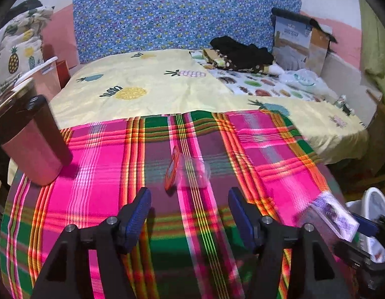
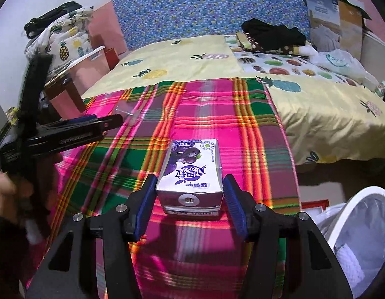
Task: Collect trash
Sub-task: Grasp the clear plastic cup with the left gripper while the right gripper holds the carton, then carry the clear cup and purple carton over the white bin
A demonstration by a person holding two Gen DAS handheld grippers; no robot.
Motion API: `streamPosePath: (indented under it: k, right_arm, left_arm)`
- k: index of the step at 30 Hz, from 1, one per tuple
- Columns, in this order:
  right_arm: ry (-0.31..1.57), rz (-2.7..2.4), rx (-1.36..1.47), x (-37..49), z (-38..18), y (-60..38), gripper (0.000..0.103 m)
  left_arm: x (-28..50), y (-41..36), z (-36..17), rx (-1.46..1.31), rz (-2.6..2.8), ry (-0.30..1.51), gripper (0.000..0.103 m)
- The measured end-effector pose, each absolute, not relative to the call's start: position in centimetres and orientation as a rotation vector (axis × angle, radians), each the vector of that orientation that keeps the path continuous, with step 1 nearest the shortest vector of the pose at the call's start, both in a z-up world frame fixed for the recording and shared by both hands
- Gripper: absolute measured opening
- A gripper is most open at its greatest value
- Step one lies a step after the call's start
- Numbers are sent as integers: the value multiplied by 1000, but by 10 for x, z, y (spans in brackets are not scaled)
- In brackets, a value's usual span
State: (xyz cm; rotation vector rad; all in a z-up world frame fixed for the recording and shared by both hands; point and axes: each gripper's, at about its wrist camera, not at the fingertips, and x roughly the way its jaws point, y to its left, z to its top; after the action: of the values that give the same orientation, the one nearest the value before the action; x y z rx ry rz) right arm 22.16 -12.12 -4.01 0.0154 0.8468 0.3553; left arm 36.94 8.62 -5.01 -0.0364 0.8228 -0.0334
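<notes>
A clear plastic cup with a red lid (image 1: 185,172) lies on its side on the pink plaid cloth (image 1: 97,164). My left gripper (image 1: 188,196) is open just short of the cup, with nothing between its blue pads. In the right wrist view the left gripper (image 2: 110,122) comes in from the left, held by a hand (image 2: 8,189), with the cup (image 2: 127,111) faint in front of it. My right gripper (image 2: 190,189) is shut on a purple and white drink carton (image 2: 192,172), held a little above the cloth. In the left wrist view the carton (image 1: 334,214) shows at the right.
A white mesh bin (image 2: 362,226) stands low at the right, beside the cloth's edge, also in the left wrist view (image 1: 377,204). A pink bin with a dark lid (image 1: 35,147) stands at the left. Beyond the cloth lies a pineapple-print sheet (image 1: 147,79) with dark clothes (image 1: 242,52) and a cardboard box (image 1: 302,42).
</notes>
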Motion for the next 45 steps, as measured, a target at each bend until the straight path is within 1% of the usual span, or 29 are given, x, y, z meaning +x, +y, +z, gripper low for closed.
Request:
streamPosePath:
  k: [5,12,13,14,16,19,27,38,45]
  right_arm:
    - [850,358,39,224,-43,-130,56]
    - [850,364,53,224,-46,-133,56]
    - [850,364,52,224,-46,-133,56]
    - [850,364,51,224,-46,-133,56]
    - [848,360,49,224,-46,-133,56]
    - [842,355,46,223,-45,-133,56]
    - [819,351,41,212,-36,-141,56]
    - [760,343,20,172,-14,-156,55]
    - [723,343,13,147,-1,-165,55]
  left_arm:
    - [392,84,-68,-27,5,855,64]
    - [405,78,-76,-5,28,862,64]
    - [406,78,-76,-8,28,860,63]
    - [407,78,-76,-12,30,858,56]
    - [409,78,-76,-12,38,863,46]
    - [404,79,-74,-28,36,864,46]
    - [361,67,-51,-23,7,833,46]
    - [271,42,-9,-42,-57,779,46]
    - [220,22,8,-49,-95,756,46]
